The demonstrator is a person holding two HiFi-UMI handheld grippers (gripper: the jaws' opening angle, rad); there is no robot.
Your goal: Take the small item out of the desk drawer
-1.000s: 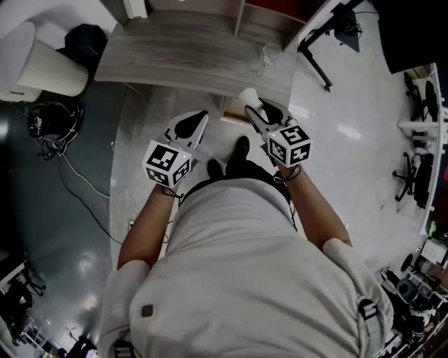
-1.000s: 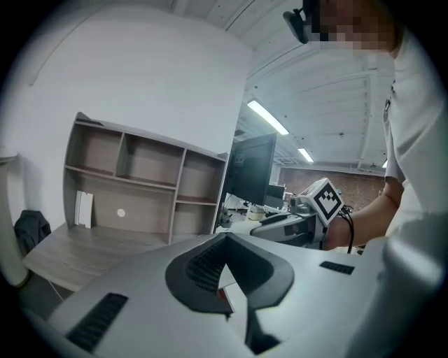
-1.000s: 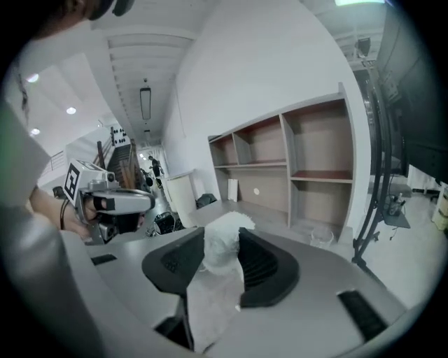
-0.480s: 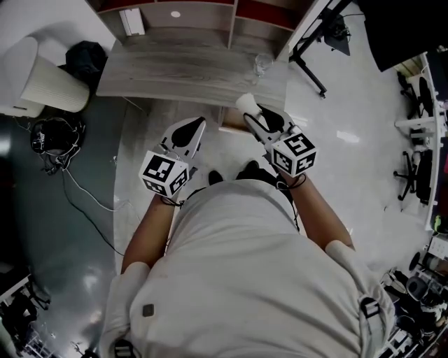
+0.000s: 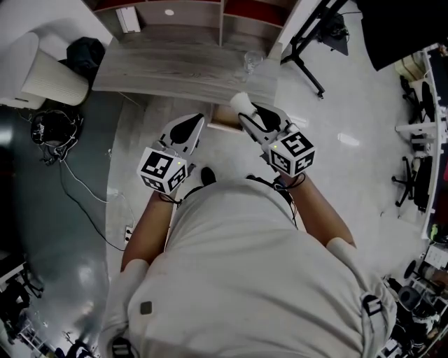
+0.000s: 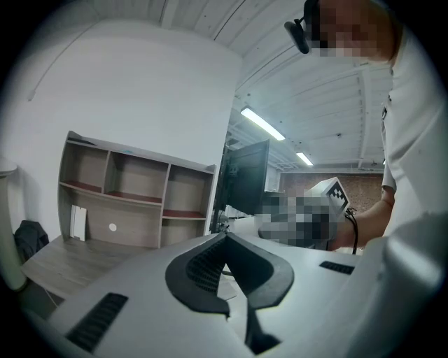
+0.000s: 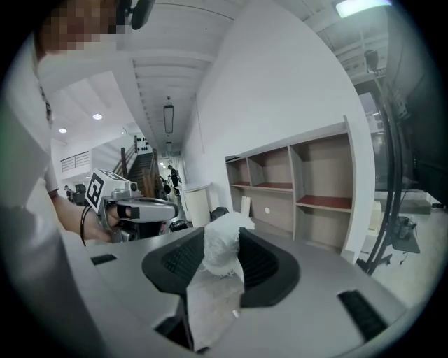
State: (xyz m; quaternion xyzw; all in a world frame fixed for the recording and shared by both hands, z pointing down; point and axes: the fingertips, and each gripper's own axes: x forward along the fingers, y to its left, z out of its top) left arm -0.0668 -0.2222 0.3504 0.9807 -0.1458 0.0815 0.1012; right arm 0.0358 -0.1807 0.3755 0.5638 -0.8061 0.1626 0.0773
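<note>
My right gripper (image 5: 246,113) is shut on a small crumpled white wad (image 5: 240,102), held just in front of the grey wood-grain desk (image 5: 175,70). In the right gripper view the wad (image 7: 222,250) sits squeezed between the black pads (image 7: 262,266) of that gripper (image 7: 220,234). A tan drawer (image 5: 221,120) juts from under the desk's front edge, between both grippers. My left gripper (image 5: 190,129) hovers left of it. Its jaws are shut, with nothing between them (image 6: 224,245).
A clear glass (image 5: 250,61) stands on the desk's right end. Cubby shelves (image 5: 175,10) rise behind the desk. A white bin (image 5: 43,73), a black bag (image 5: 82,50) and floor cables (image 5: 52,133) lie to the left. Black stand legs (image 5: 311,42) spread at the right.
The person's feet have drawn back under the body and the view has shifted slightly. Both grippers keep their places by the desk edge, the right one still holding the wad.
</note>
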